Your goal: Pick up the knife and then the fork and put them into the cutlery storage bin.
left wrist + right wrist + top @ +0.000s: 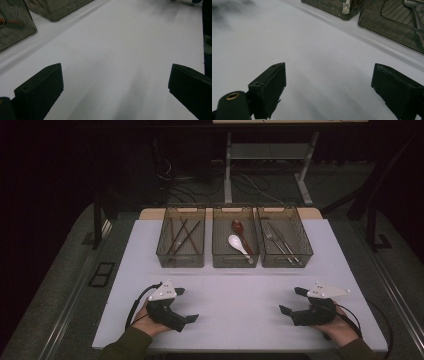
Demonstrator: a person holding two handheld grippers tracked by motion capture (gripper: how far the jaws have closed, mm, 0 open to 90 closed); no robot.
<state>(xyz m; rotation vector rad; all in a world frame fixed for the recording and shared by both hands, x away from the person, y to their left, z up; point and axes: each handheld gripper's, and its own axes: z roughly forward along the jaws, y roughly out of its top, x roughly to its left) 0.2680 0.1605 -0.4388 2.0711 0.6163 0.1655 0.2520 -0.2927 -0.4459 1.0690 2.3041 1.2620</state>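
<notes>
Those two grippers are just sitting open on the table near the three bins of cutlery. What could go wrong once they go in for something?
The bins stand side by side with tall walls, so an open left gripper or right gripper might knock a rim. The chopsticks lie crossed, so one may drag another. The white spoon looks smooth and rests against the brown spoon, so it could slip.

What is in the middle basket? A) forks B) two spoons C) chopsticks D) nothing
B: the middle basket holds a white spoon and a reddish-brown spoon, lying side by side.
</notes>
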